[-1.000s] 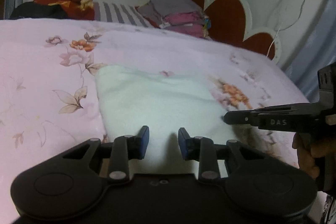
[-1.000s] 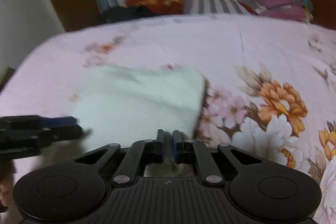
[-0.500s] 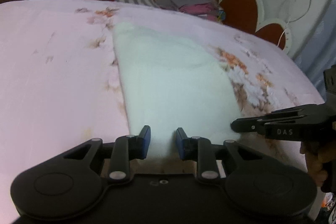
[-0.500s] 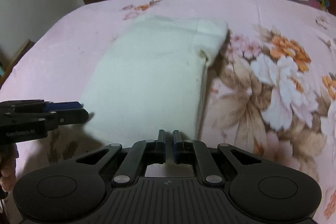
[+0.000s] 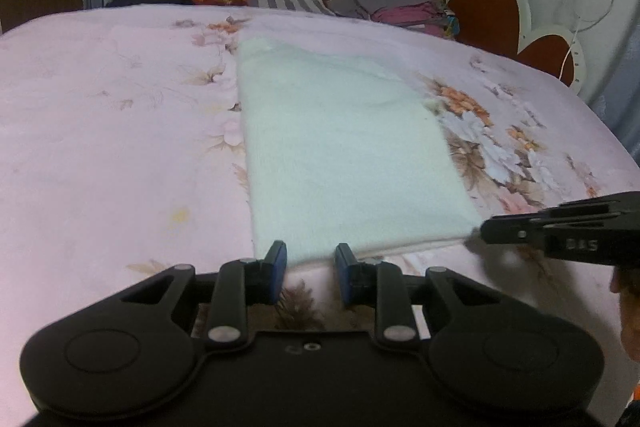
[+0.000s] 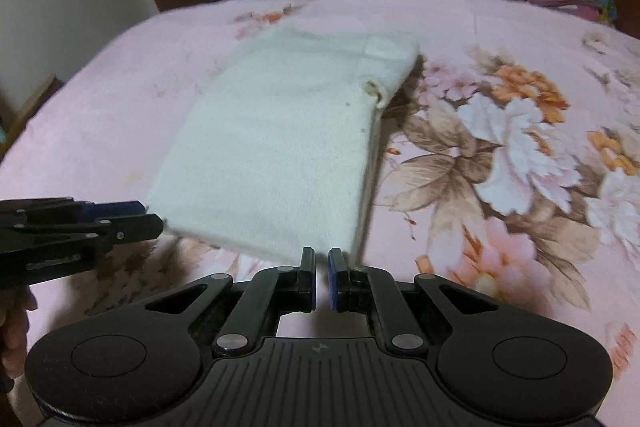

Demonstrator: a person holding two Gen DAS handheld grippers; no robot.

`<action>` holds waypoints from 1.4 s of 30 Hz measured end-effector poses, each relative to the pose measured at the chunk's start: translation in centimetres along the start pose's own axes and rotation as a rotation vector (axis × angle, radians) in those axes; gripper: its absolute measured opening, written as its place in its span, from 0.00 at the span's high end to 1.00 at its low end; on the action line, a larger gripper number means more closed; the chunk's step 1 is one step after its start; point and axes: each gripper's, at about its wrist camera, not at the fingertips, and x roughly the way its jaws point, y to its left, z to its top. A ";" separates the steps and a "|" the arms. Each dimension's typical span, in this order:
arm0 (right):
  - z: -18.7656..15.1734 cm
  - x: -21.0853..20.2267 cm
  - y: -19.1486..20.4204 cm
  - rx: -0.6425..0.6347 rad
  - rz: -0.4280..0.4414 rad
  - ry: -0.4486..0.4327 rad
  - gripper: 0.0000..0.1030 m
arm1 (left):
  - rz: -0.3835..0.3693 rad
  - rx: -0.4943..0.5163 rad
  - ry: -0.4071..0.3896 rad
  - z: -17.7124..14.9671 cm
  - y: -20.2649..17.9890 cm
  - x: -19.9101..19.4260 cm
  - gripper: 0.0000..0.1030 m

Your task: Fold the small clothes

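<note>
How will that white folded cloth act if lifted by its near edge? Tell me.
The white cloth would probably droop, since it lies limp and flat on the bedsheet. Its stacked layers at the right edge could slide apart. It looks light and fuzzy, so slipping seems unlikely.

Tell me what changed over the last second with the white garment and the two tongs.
The right tongs, shut on the white garment's near edge a second ago, have parted slightly and pulled back just clear of it. The left tongs backed off too; floral sheet now shows between the fingers instead of cloth. The left tongs stay open, and the garment lies folded flat in the same place.
</note>
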 end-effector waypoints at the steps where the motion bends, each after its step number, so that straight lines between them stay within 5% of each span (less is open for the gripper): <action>1: -0.4 -1.0 0.0 0.006 0.001 -0.011 0.93 | 0.003 0.008 -0.008 -0.2 -0.4 -0.8 0.76; 16: -5.8 -13.9 1.1 0.064 0.034 -0.155 0.92 | 0.022 0.006 -0.115 -4.8 -5.7 -11.9 0.61; 20: -7.5 -17.0 2.7 0.042 0.047 -0.203 0.92 | 0.054 0.021 -0.191 -5.8 -7.7 -15.7 0.32; 24: -9.3 -19.9 3.9 0.021 0.028 -0.241 0.92 | 0.086 0.007 -0.240 -6.7 -9.2 -19.0 0.16; 26: -10.2 -21.1 4.2 0.032 -0.009 -0.254 0.76 | 0.105 -0.010 -0.281 -7.6 -10.1 -20.8 0.00; 27: -10.8 -21.7 4.4 0.037 -0.039 -0.264 0.20 | 0.124 -0.008 -0.311 -8.1 -10.6 -21.6 0.00; 28: -11.3 -22.3 4.5 0.038 -0.071 -0.292 0.01 | 0.141 -0.003 -0.326 -8.4 -11.0 -22.2 0.00; 30: -12.5 -23.8 4.9 0.021 -0.113 -0.368 0.00 | 0.172 0.014 -0.329 -9.0 -11.8 -23.1 0.00; 42: -14.3 -28.6 4.3 0.083 -0.154 -0.422 0.00 | 0.174 0.021 -0.365 -10.3 -12.7 -26.2 0.00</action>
